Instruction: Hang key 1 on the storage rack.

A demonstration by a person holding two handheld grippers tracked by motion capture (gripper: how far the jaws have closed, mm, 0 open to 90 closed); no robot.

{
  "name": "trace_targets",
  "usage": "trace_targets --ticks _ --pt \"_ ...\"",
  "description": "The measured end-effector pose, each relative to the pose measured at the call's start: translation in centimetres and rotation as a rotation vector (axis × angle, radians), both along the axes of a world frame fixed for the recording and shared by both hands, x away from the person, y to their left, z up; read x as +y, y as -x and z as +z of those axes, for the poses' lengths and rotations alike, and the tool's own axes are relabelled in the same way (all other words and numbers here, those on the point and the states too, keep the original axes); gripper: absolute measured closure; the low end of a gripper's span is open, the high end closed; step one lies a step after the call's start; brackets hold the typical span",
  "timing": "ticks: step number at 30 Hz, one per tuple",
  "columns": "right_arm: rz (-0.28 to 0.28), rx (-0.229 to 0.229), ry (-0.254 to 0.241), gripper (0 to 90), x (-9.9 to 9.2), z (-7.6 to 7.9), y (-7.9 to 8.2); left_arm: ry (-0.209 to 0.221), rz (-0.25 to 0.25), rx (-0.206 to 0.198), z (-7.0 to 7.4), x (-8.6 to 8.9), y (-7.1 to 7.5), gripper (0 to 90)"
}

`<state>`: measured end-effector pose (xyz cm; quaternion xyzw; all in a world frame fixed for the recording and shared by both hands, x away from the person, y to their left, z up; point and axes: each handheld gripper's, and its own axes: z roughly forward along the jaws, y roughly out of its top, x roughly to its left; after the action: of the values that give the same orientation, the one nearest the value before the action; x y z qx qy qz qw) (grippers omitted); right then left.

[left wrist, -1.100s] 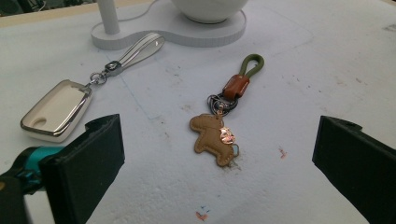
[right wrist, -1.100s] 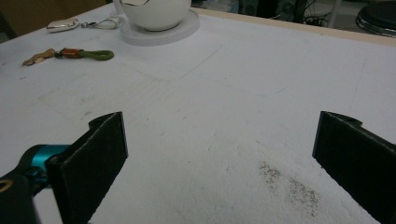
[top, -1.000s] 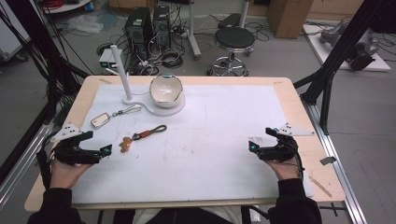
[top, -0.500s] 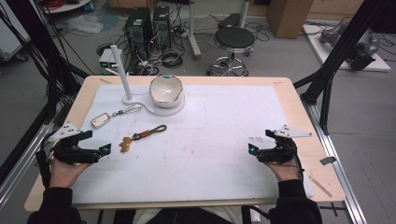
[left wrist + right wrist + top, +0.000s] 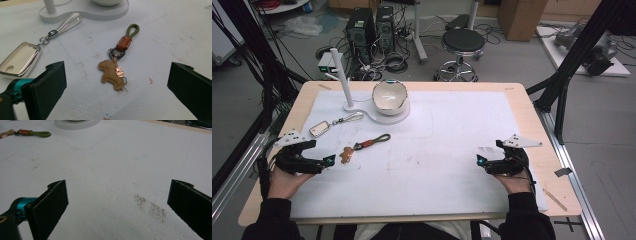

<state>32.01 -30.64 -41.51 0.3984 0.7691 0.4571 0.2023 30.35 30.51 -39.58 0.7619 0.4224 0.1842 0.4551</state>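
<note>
**Left gripper lined up on brown keychain, nothing held yet**

Left gripper (image 5: 328, 161) sits near the left edge of the white mat (image 5: 452, 145), jaws spread wide and empty. Brown keychain (image 5: 113, 72) lies flat on the mat just ahead of it, between the jaw lines in the left gripper view: tan animal-shaped tag, metal ring, orange wrap, green loop pointing away toward the stand. Not touched by either jaw. Right gripper (image 5: 481, 162) rests near the right edge, jaws also wide apart, gripping nothing, bare mat in front of it.

Risks, as I judge them:
- Tag is thin and flat on the mat; jaws closing too high would slide over it, or pinch only the ring and let the tag swing.
- Silver keychain (image 5: 21, 58) lies close on the left; a wide approach could nudge it with the left jaw.
- Green loop ends near the white stand (image 5: 379, 116); dragging the keychain forward could catch the base.

Counts: two grippers, two keychains (one brown, one silver with a pale strap), one stand with one upright post (image 5: 341, 75), one bowl (image 5: 389, 95) sitting on the stand base near the far edge, one mat, one table (image 5: 542, 150).
</note>
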Motion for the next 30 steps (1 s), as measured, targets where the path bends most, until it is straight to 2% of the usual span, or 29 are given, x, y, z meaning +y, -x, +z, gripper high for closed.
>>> trace_targets --ticks 6,10,15,20,21,30 --pt "-0.001 -0.006 0.000 2.2 0.0 0.0 -0.1 -0.022 -0.017 0.012 0.4 -0.8 -0.8 2.7" --pt "-0.005 -0.007 0.005 2.2 0.0 -0.1 -0.1 -0.050 -0.057 0.037 0.3 -1.8 -1.3 2.7" --pt "-0.004 0.001 0.008 2.2 0.0 -0.2 -0.2 -0.048 -0.065 0.041 0.5 -2.3 -1.8 2.7" --pt "0.002 0.001 0.014 2.1 0.2 -0.2 -0.1 -0.080 -0.101 0.047 1.1 -3.1 -2.6 2.7" --pt "0.007 -0.004 0.008 2.2 0.2 -0.2 -0.1 -0.104 -0.116 0.057 1.2 -3.4 -3.0 2.7" --pt "0.005 -0.014 -0.007 2.1 0.0 0.0 0.0 -0.144 -0.141 0.095 1.0 -4.0 -4.4 2.7"
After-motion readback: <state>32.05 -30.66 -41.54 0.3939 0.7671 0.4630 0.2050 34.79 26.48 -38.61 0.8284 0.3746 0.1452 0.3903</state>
